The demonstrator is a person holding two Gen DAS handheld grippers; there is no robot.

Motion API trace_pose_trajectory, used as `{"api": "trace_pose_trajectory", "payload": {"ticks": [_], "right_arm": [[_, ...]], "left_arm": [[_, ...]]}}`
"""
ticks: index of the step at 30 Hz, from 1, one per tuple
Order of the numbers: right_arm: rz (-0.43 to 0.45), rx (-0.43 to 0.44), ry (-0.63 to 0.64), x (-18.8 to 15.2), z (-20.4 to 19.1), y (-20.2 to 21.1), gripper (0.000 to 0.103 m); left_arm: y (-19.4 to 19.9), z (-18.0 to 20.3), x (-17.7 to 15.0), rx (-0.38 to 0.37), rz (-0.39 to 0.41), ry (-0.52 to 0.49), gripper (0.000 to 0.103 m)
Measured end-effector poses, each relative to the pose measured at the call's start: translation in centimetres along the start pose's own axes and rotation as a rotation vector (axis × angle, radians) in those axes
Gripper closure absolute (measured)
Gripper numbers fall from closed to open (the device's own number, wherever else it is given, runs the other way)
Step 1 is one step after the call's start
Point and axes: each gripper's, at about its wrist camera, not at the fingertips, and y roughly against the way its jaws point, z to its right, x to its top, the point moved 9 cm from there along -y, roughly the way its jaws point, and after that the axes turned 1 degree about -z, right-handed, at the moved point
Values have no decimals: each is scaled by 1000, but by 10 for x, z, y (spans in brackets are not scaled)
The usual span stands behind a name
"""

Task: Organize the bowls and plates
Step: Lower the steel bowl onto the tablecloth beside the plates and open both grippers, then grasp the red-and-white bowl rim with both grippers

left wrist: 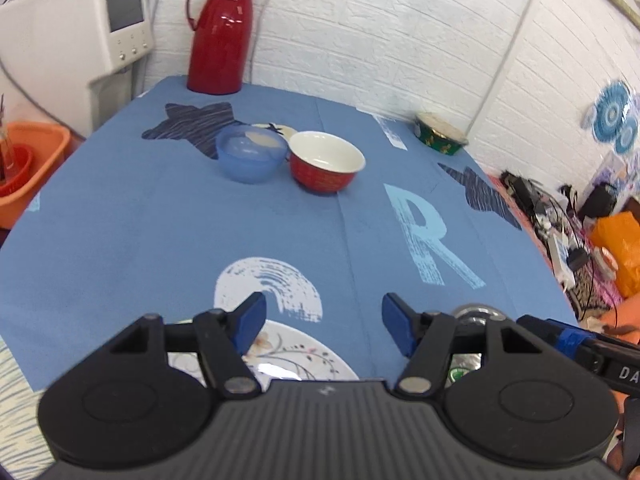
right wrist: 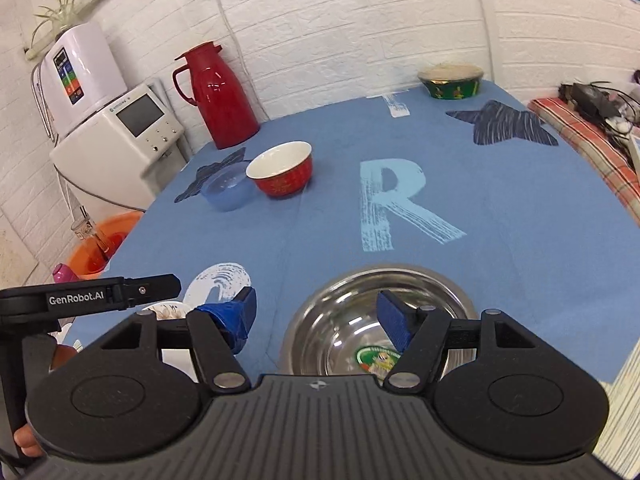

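- Left gripper (left wrist: 323, 326): fingers spread wide, nothing between them, low centre of the left wrist view.
- Flowered white plate (left wrist: 296, 356) lies flat on the blue surface (left wrist: 160, 220), bottom centre of that view, partly hidden under the left gripper's body.
- Right gripper (right wrist: 316, 320): fingers also wide apart, gripping nothing. Its right-hand finger (right wrist: 394, 324) shows over the steel bowl (right wrist: 340, 320); touching or not, cannot tell.
- Steel bowl sits at lower centre of the right wrist view, upright, a green sticker inside.
- Red bowl (left wrist: 326, 162) with white inside and blue plastic bowl (left wrist: 250, 154) stand side by side at the middle of the surface, very close or touching; blue one to the left.
- Green patterned bowl (right wrist: 452, 80) at the far edge, upper right in the right wrist view.
- Red jug (left wrist: 222, 32) at the far edge, upper left, against the white brick wall (left wrist: 380, 32).
- Orange basin (left wrist: 28, 168) off the surface, left edge of frame.
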Motion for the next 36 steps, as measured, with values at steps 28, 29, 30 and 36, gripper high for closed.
{"api": "trace_pose_trajectory", "payload": {"ticks": [28, 29, 30, 36], "right_arm": [[-149, 3, 132, 147, -14, -199, 49], [-155, -4, 129, 152, -11, -214, 49], [-167, -18, 128, 156, -8, -228, 49], [-262, -90, 177, 154, 1, -294, 49]], "left_arm": [[-172, -30, 118, -4, -117, 524, 37], [-178, -32, 119, 22, -117, 525, 37], [-185, -34, 119, 42, -126, 526, 37], [-198, -51, 110, 60, -165, 537, 37]]}}
